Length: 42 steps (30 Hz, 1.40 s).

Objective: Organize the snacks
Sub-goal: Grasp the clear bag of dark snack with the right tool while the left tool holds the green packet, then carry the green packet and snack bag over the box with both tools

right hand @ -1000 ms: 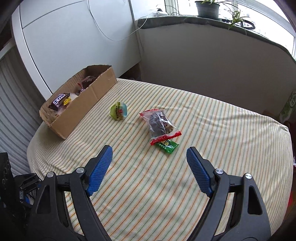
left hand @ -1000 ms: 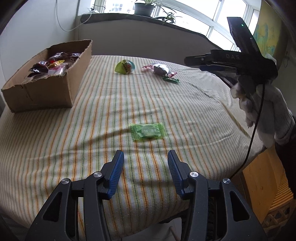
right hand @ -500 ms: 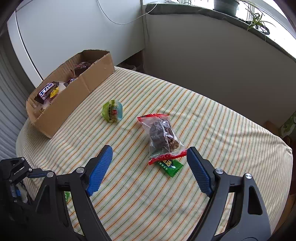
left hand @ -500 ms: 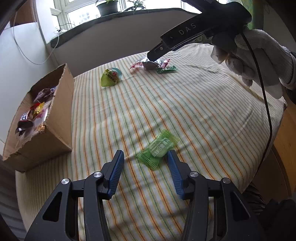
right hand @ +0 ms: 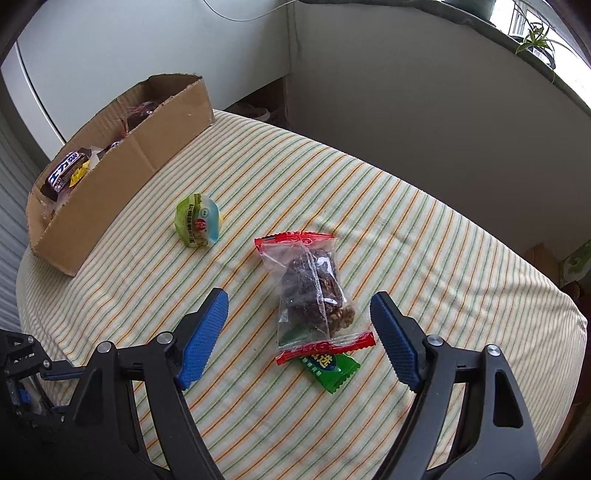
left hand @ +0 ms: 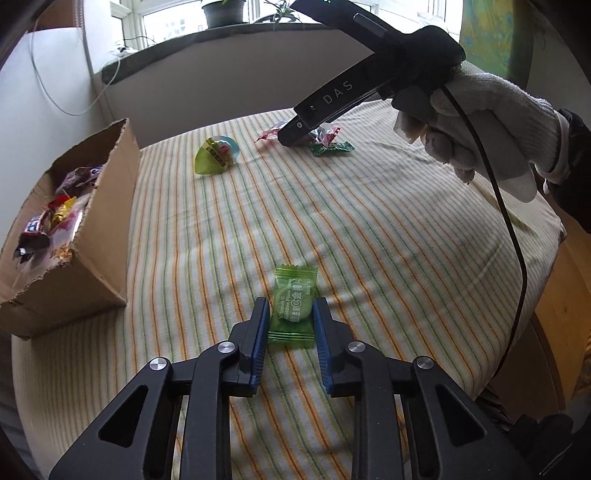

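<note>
- Table [left hand: 388, 229] under a striped cloth fills both views; a low grey wall with potted plants [left hand: 223, 11] on its sill and bright windows runs along 12 o'clock, a white wall with a dangling cable to 10 o'clock.
- Box [left hand: 107, 236], torn cardboard, sits at the table's 9 o'clock edge in the left view and already holds several wrapped snacks.
- Right claw [right hand: 299, 325], held by a gloved hand [left hand: 484, 136], now hangs lower over the clear nut bag [right hand: 314, 291] than a second ago; its blue pads stand wide apart either side of the bag, touching nothing. Likely next grab.
- Left claw [left hand: 290, 325] has just been closing: a second ago its pads stood well apart short of the green candy [left hand: 293, 306], and now they flank the wrapper's sides, seemingly pressing it. The candy lies on the cloth at 6 o'clock, not yet lifted; I judge the box its destination.
- Cup [right hand: 199, 221], a green-lidded jelly, rests untouched between box and bag.
- Sachet [right hand: 330, 369], small and green, lies tucked under the bag's red bottom seam.
</note>
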Tool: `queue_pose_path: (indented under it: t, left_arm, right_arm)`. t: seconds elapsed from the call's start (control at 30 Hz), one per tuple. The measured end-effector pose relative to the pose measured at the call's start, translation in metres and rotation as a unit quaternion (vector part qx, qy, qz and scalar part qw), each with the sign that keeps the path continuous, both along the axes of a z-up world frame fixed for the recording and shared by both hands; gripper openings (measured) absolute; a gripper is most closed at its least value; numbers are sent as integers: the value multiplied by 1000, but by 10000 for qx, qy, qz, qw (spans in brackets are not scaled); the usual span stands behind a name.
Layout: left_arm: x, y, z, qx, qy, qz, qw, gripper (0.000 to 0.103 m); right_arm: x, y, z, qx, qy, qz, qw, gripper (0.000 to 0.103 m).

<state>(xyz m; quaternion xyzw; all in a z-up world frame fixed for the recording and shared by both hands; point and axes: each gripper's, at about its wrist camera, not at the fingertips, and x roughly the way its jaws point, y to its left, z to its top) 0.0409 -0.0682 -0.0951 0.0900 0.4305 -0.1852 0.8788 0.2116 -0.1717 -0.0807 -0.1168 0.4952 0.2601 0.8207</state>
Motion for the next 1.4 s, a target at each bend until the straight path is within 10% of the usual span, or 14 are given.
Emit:
queue_pose_path:
  t: [0.17,1.4]
  left_arm:
    - [3,4,0,-231,7,221,9995,22]
    - [4,86,60,-715,-613,1220,9880,22]
  right_arm:
    - [14,-2,-10,68,338,-123,9993,48]
    - [-44,63,80,566,-614,453,9955,40]
